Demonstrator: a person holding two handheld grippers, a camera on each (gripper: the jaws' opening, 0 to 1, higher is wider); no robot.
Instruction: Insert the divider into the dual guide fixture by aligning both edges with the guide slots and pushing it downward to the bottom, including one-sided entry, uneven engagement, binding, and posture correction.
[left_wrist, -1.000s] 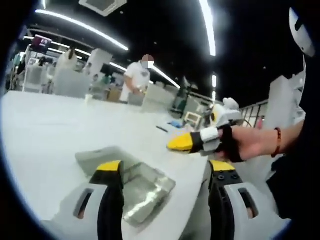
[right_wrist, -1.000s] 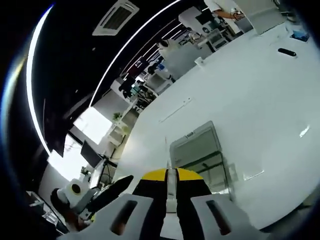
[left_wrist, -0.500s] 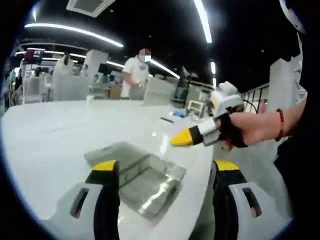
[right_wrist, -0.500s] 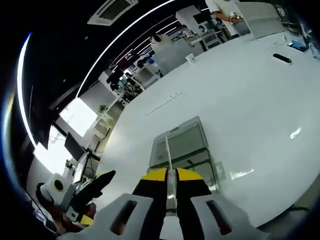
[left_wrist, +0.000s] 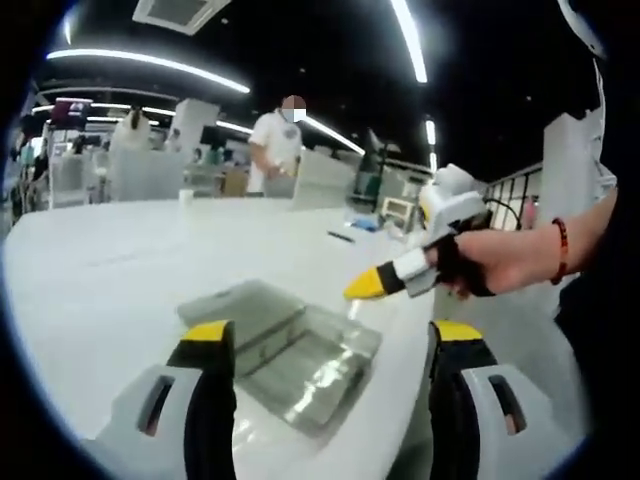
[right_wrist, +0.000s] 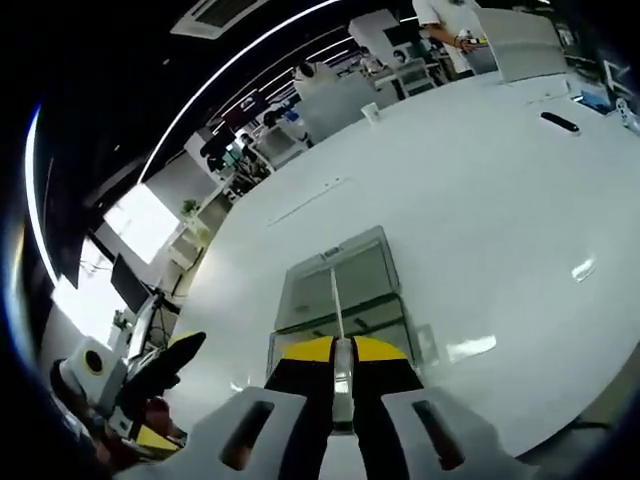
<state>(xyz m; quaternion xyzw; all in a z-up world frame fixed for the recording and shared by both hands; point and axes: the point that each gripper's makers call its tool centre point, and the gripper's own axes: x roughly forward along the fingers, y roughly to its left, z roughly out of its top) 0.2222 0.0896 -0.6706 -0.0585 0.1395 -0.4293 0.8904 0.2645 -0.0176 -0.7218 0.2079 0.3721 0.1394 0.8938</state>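
Your right tool (right_wrist: 338, 362) has its yellow-tipped jaws closed on the near edge of the divider (right_wrist: 335, 305), a thin clear sheet seen edge-on in the right gripper view, running from the jaws toward 12 o'clock over the fixture. The dual guide fixture (right_wrist: 341, 296), a clear, shallow box-like frame, lies on the white table (right_wrist: 480, 200) directly ahead of that tool; whether the divider's edges sit in the guide slots cannot be told. Your left tool (left_wrist: 322, 345) stands with its jaws spread wide and nothing between them, held above the table's near edge, with the fixture (left_wrist: 285, 350) showing between the jaws. In the left gripper view the right tool (left_wrist: 372, 285) enters from 3 o'clock, held in your hand (left_wrist: 500, 265), its yellow tip over the fixture's far right corner. In the right gripper view the left tool (right_wrist: 160, 362) appears at 8 o'clock, well clear of the fixture. A small dark object (right_wrist: 560, 122) lies on the table at 2 o'clock, well apart. A person (left_wrist: 275, 150) stands beyond the table's far edge at 12 o'clock.
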